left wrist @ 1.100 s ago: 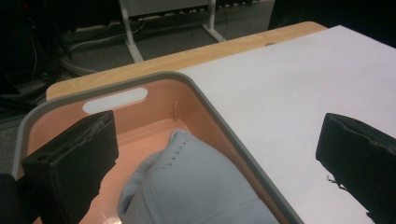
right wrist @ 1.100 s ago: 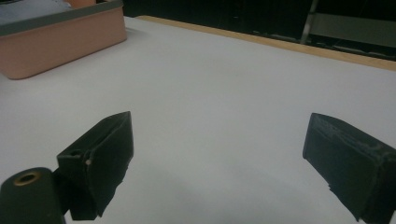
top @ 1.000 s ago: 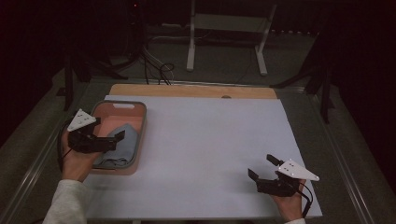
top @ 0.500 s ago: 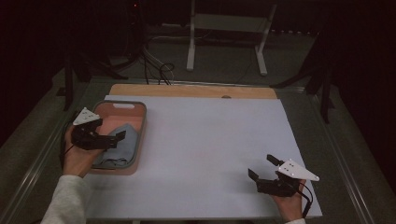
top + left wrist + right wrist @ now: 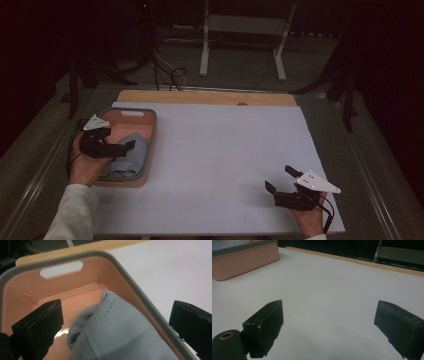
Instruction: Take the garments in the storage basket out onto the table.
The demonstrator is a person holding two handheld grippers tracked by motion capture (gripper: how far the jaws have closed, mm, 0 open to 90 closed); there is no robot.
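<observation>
A pink bin with a grey rim [image 5: 150,125] stands at the table's left side, and a folded light grey cloth [image 5: 131,155] lies in it. My left gripper [image 5: 124,147] hovers over the bin, open, jaws either side of the cloth with nothing between them. In the left gripper view the cloth [image 5: 120,327] fills the bin's near half below the open left gripper [image 5: 117,325], and the bin's wall [image 5: 30,287] has a handle slot. My right gripper [image 5: 281,180] rests open at the table's near right. The right gripper [image 5: 329,325] faces bare white tabletop.
The white table top [image 5: 225,150] has a wooden strip [image 5: 200,96] along its far edge. The bin's side [image 5: 242,262] appears far left in the right gripper view. Beyond the table stand a white metal frame [image 5: 240,35] and cables on a dark floor.
My left gripper has shifted slightly toward the far end of the bin, still open above the cloth. The right gripper has stayed put.
</observation>
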